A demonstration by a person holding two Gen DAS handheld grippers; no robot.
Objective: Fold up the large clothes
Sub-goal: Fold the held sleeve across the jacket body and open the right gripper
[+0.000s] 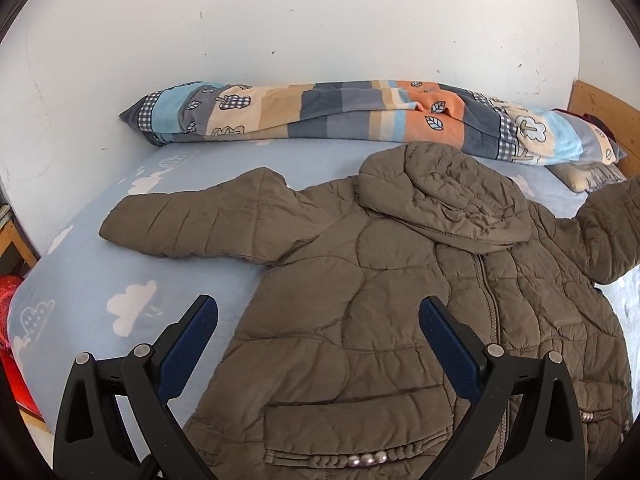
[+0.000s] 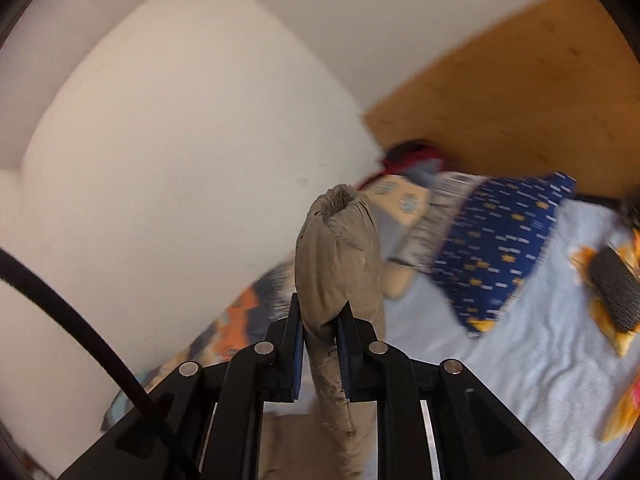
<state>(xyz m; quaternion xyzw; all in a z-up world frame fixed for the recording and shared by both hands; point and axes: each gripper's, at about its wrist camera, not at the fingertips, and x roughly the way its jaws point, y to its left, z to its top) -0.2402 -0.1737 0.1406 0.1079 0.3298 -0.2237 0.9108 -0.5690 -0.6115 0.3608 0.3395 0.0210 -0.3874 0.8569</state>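
Pinching jacket sleeve (image 2: pixel 340 256) – right gripper (image 2: pixel 320 354) clamped; left gripper (image 1: pixel 318 340) agape above jacket (image 1: pixel 360 300).

Scuffed white wall (image 1: pixel 320 32) behind a bed with pale blue cloud-print sheet (image 1: pixel 132 304), patchwork blanket (image 1: pixel 360 116) rolled along the wall, wooden headboard (image 2: pixel 520 108) at the end, dark blue star-patterned pillow (image 2: pixel 504 244) beside it.

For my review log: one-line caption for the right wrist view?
Right claw shut on the olive-brown quilted jacket sleeve, raised above the pale blue bedsheet.
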